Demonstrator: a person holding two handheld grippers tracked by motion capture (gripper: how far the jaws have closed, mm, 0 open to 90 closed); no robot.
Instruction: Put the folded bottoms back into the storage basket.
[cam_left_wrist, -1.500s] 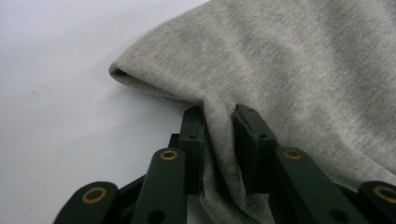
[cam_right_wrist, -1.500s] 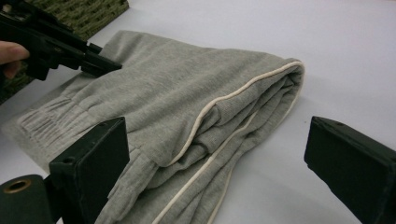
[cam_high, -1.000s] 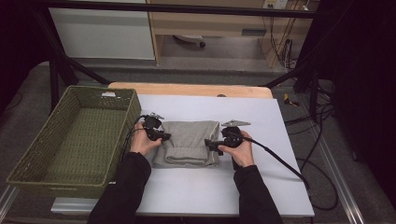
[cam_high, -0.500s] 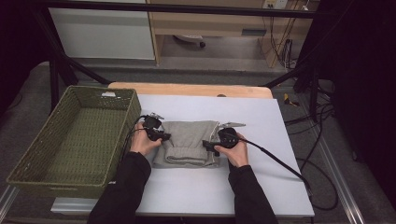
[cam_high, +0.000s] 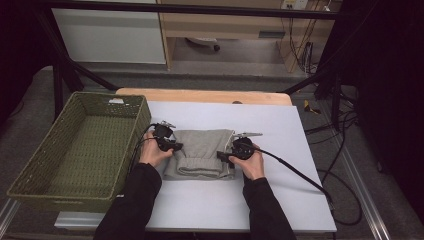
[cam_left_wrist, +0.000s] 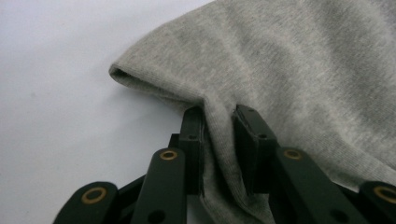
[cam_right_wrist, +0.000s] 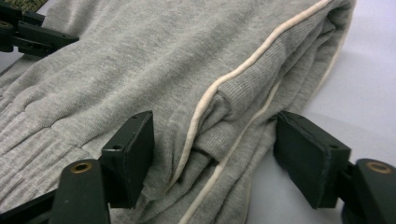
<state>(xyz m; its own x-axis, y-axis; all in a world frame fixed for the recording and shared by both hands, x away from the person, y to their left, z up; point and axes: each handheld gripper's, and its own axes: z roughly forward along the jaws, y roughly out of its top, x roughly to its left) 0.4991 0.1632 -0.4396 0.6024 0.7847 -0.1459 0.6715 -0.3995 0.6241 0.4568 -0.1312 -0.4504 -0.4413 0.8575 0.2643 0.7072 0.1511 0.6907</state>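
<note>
While we look down from the high view, we see a folded grey knit garment with cream piping (cam_high: 201, 152) lying on the white-topped bench (cam_high: 280, 200), just beside the right wall of a green woven rectangular basket (cam_high: 70, 150). Our left gripper (cam_high: 176, 146) sits at the garment's edge nearest the basket; in the left gripper view its jaws stand narrow, pinching a ridge of the grey cloth (cam_left_wrist: 219, 140) between them. Our right gripper (cam_high: 220, 157) rests at the garment's far edge from the basket; in the right gripper view its jaws stand wide apart, straddling the stacked, piped fold (cam_right_wrist: 224, 126), with neither pad clearly pressing it.
</note>
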